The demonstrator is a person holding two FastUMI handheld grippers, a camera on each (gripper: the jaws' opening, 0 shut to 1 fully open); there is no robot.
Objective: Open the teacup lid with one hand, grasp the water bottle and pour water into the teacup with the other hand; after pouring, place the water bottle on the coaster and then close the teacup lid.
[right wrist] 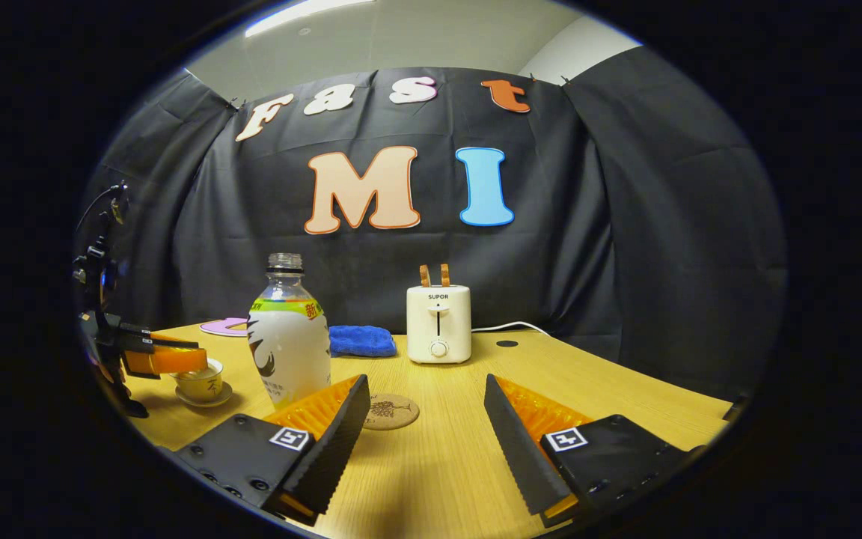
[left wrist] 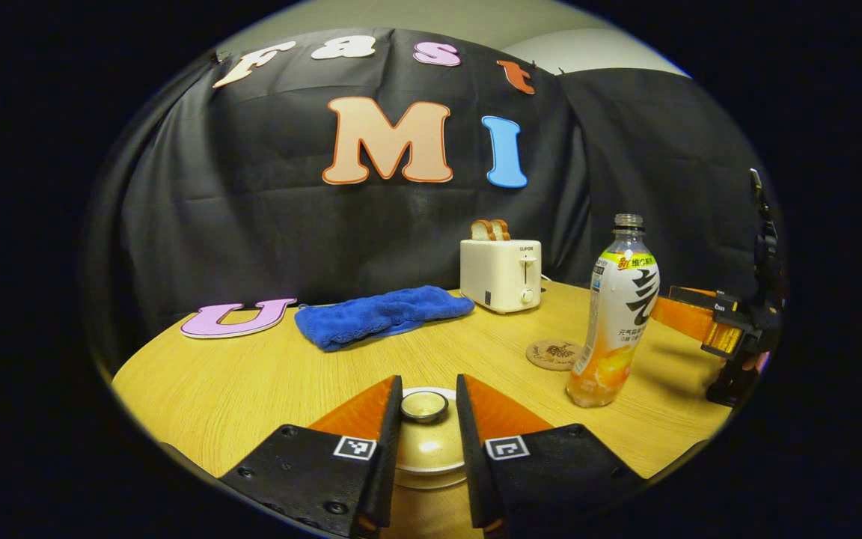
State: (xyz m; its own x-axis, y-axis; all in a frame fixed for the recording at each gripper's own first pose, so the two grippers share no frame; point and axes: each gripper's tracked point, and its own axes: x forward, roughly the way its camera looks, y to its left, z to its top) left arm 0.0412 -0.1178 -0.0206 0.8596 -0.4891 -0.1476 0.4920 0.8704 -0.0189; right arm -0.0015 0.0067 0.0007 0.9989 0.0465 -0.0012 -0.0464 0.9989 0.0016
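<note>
Left gripper (left wrist: 429,408) lowered over the teacup (left wrist: 429,449), fingers straddling the small knob of the lid (left wrist: 424,405); narrow gaps visible on both sides of the knob, so parted and not yet clamped, though contact on the far side hard to rule out from this angle. Placed that way, probably, to close on the knob and lift the lid straight up. Seen from the right gripper view, same left gripper (right wrist: 165,361) sitting just above the teacup (right wrist: 200,382) on its saucer (right wrist: 200,397), lid itself hidden there. Lid on, cup shut, opening step only starting. Water bottle (left wrist: 614,314) upright and uncapped near the table's right side, well apart from the cup, liquid filling only its lower part. Coaster (left wrist: 553,353) lying flat just beside and behind the bottle, bare, kept free as the bottle's resting spot after pouring. Right gripper (right wrist: 423,419) spread wide, holding nothing, hovering low over the table (right wrist: 438,479) with the bottle (right wrist: 290,344) just off its left finger and the coaster (right wrist: 390,411) showing between the fingers; likely waiting for the lid to come off before taking the bottle. Farther back, toaster (left wrist: 500,275) with bread in its slots and a blue cloth (left wrist: 382,314) near the wall, clear of the working area.
</note>
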